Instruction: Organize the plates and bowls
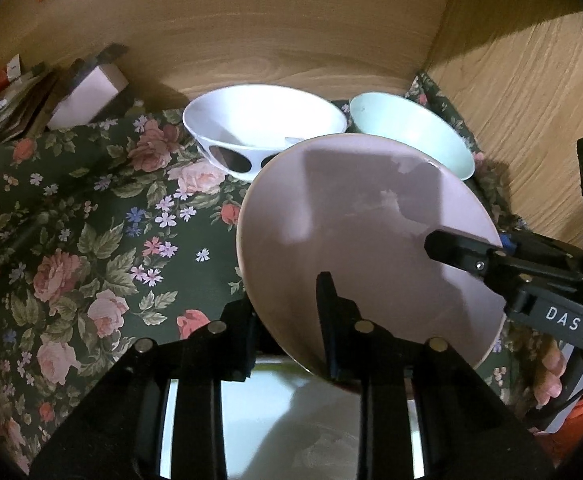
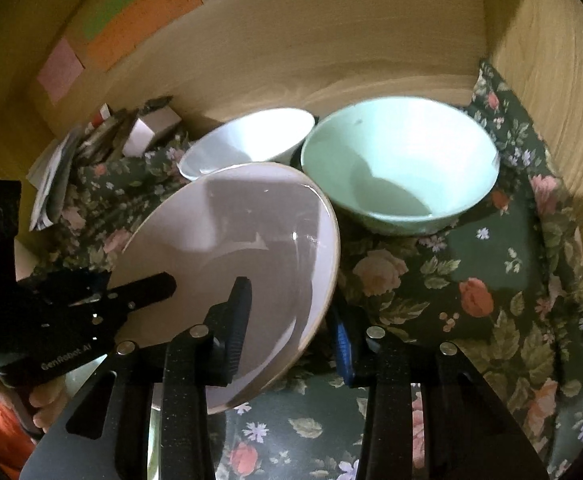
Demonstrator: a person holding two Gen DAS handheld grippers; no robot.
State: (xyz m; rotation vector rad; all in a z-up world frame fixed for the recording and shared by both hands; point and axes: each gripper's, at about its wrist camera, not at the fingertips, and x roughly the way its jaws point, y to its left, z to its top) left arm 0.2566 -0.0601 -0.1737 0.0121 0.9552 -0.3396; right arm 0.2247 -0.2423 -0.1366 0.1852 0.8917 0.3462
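Observation:
A pink plate (image 1: 351, 220) hangs tilted above the floral cloth, gripped at two places on its rim. My left gripper (image 1: 287, 320) is shut on the plate's near edge, one finger on its face and one behind. My right gripper (image 2: 291, 332) is shut on the plate (image 2: 231, 232) at its right edge. One of the right gripper's fingers (image 1: 455, 250) lies on the plate's face in the left wrist view. Behind the plate stand a white bowl (image 1: 263, 120) (image 2: 251, 136) and a mint green bowl (image 1: 411, 136) (image 2: 399, 160), side by side and upright.
A dark floral cloth (image 1: 91, 240) covers the shelf inside a wooden cabinet, with walls behind (image 1: 251, 32) and to the right (image 2: 551, 80). Boxes and papers (image 1: 51, 96) crowd the back left corner. A pale shiny surface (image 1: 291, 420) lies under the plate.

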